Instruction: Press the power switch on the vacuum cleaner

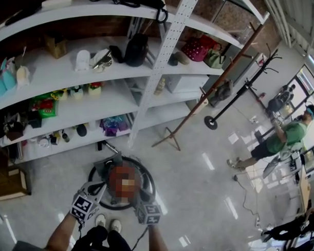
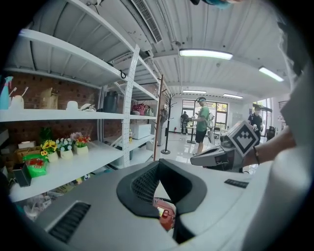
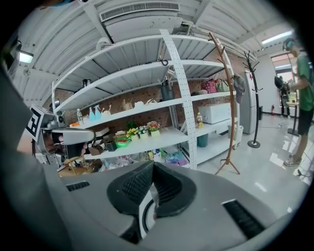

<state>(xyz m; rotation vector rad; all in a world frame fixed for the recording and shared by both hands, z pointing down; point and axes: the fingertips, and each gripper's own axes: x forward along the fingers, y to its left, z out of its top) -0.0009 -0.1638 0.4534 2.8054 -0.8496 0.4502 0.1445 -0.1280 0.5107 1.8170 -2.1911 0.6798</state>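
Shelving point(image 1: 160, 71) crowds close behind the vacuum cleaner point(image 1: 106, 167) at our feet; a leaning wooden pole point(image 1: 215, 85) stands to its right, and we see open floor point(image 1: 196, 185) nearer.

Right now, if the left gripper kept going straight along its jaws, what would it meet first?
Most likely the red top part of the round black-rimmed vacuum cleaner on the floor. It shows just past the closed jaw tips of the left gripper. How near it is remains unclear.

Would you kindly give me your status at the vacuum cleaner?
Left gripper, right gripper shut, empty, over vacuum cleaner. Switch not visible. Nothing between.
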